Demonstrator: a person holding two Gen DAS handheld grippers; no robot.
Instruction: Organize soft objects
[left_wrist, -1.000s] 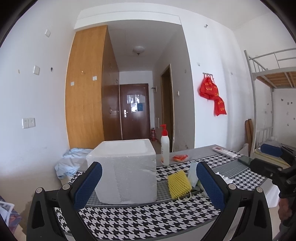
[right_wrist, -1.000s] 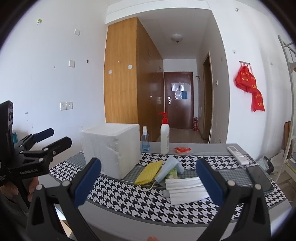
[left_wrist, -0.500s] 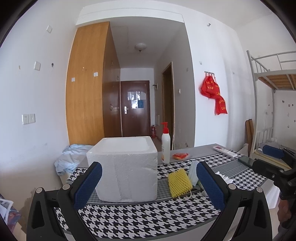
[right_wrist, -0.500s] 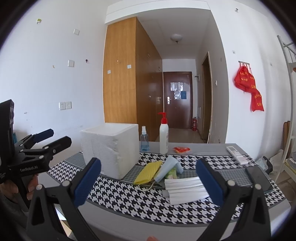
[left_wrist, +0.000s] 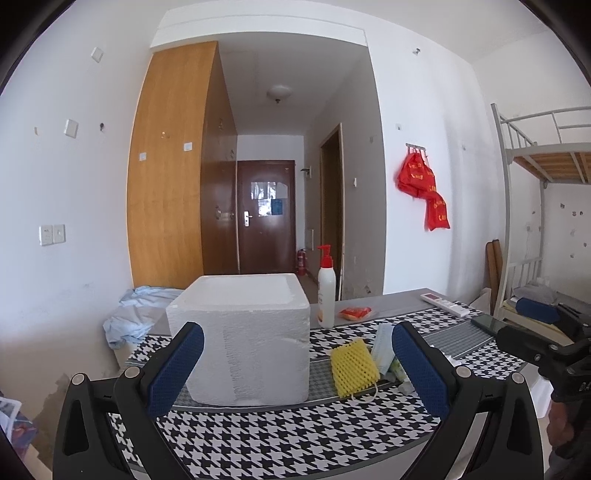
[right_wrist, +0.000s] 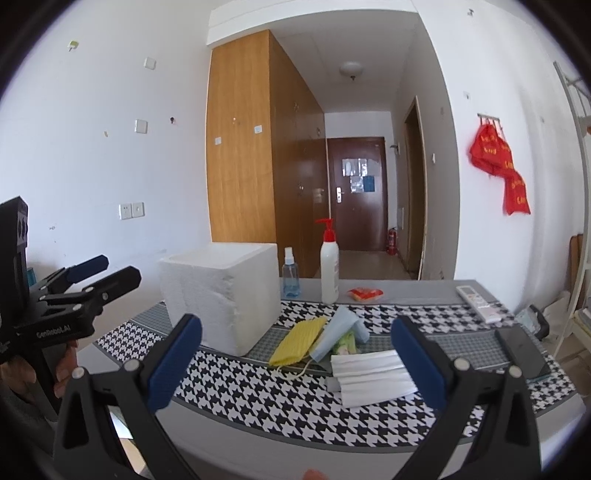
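A white foam box (left_wrist: 243, 332) (right_wrist: 221, 295) stands open-topped on the houndstooth table (right_wrist: 258, 391). To its right lies a small pile: a yellow mask (right_wrist: 299, 339) (left_wrist: 354, 365), a light blue mask (right_wrist: 334, 332), a green packet (right_wrist: 345, 341) and a white folded mask (right_wrist: 371, 376). My left gripper (left_wrist: 295, 373) is open and empty, held before the table's edge facing the box. My right gripper (right_wrist: 297, 365) is open and empty, held before the table facing the pile. Each gripper shows in the other's view, the left (right_wrist: 96, 273) and the right (left_wrist: 532, 332).
A white pump bottle with a red top (right_wrist: 329, 266), a blue spray bottle (right_wrist: 291, 275), a red packet (right_wrist: 365, 294), a white remote (right_wrist: 478, 303) and a dark phone (right_wrist: 524, 349) are on the table. Blue cloth (left_wrist: 136, 314) lies left of it. A bunk bed (left_wrist: 543, 177) stands right.
Both grippers stay open. The left view has drifted slightly, so the box and pile sit a little lower and nearer. The right view is almost unchanged.
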